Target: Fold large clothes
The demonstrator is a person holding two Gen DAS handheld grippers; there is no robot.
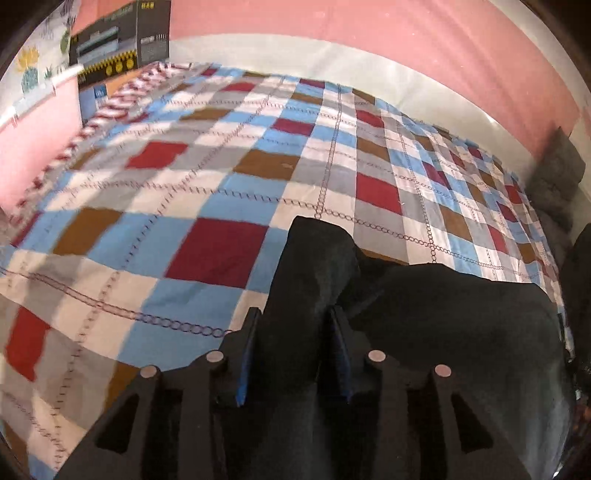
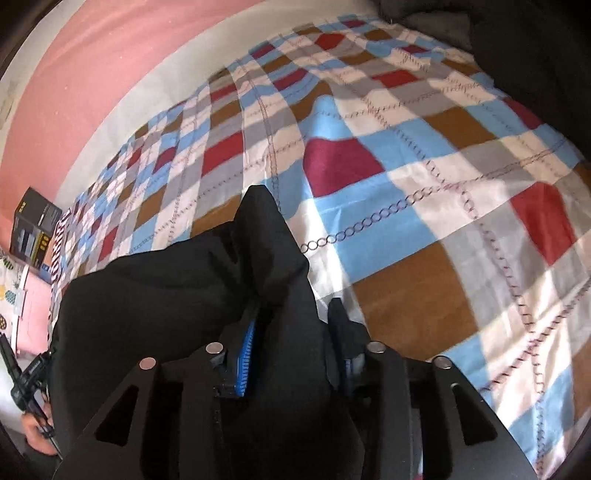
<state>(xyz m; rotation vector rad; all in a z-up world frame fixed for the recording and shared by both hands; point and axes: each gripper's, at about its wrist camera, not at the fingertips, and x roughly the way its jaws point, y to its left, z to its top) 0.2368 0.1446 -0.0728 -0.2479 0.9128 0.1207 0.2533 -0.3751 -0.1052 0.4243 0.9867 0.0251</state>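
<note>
A large black garment [image 1: 443,325] hangs between my two grippers above a bed. My left gripper [image 1: 293,325] is shut on a bunched corner of it, which sticks up past the fingertips. The cloth spreads to the right in that view. My right gripper [image 2: 291,317] is shut on another corner of the same black garment [image 2: 155,295], which spreads to the left. Both grippers hold the cloth above the checked bedspread [image 1: 221,177].
The bed carries a bedspread [image 2: 424,184] checked in blue, red, brown, grey and white. A pink wall [image 1: 369,33] runs behind it. A dark cardboard box [image 1: 118,40] stands at the bed's far end. Grey pillows [image 1: 554,184] lie at the right. A hand [image 2: 37,435] shows at the lower left of the right wrist view.
</note>
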